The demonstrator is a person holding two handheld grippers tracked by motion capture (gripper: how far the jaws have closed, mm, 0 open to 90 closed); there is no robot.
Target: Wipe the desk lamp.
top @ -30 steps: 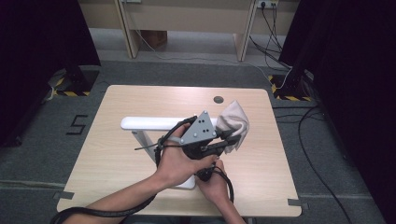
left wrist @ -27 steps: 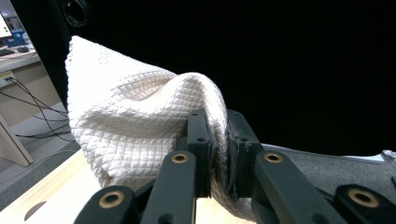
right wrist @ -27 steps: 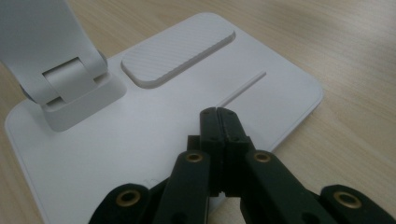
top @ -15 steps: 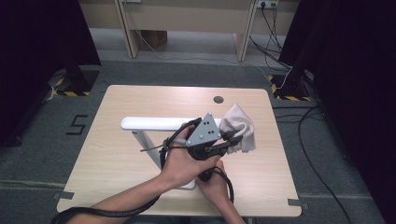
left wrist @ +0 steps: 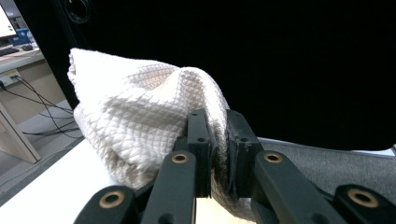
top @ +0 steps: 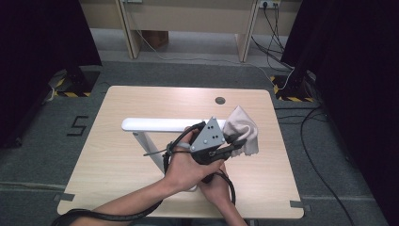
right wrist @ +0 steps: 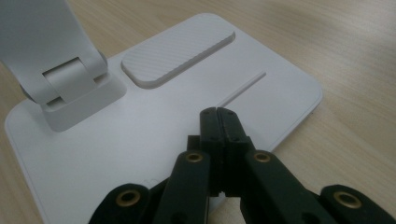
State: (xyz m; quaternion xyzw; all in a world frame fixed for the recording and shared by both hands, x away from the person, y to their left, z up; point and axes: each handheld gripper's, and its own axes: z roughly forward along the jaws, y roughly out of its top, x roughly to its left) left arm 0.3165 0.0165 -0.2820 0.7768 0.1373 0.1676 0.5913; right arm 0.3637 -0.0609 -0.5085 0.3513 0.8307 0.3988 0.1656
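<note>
So left claw (left wrist: 218, 140) is clamped on the white quilted cloth (left wrist: 140, 116), right claw (right wrist: 219, 126) pinched together empty over the white plastic lamp base (right wrist: 154, 126) on the wooden counter (top: 117, 160).

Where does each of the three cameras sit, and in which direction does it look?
High view: above the person's side, looking forward and down on the table; both forearms enter from below, left gripper at the cloth.
Left gripper view: rides on the left gripper, looking along its jaws, clamped on the white cloth.
Right gripper view: rides on the right gripper, looking down at the lamp base, jaws shut.
Shared: the cloth shows in the high and left gripper views.
</note>
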